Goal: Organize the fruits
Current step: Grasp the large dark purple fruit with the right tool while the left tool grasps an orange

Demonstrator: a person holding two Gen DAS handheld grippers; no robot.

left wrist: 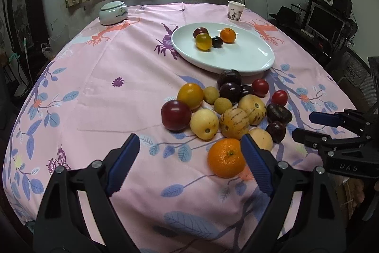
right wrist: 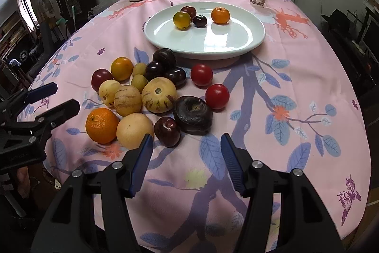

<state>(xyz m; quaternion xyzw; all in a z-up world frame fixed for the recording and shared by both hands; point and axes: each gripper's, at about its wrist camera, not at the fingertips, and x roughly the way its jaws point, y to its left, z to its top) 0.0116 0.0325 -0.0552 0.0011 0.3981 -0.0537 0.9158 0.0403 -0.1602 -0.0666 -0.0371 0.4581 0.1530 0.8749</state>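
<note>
We hold the left gripper (left wrist: pixel 189 153) agape near the mandarin (left wrist: pixel 226 157), ready to straddle it; the right gripper (right wrist: pixel 187 151), empty and unclenched, waits. The plate (left wrist: pixel 248 58) sits at twelve o'clock.

text: "DAS" | on: right gripper (left wrist: pixel 305 125) body | left wrist view

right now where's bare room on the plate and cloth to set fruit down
Free: the near half of the white oval plate, in front of its four fruits. Also the pink floral tablecloth left of the loose fruit pile, toward the pale lidded jar. Crowded: the pile just below the plate's near rim.
</note>
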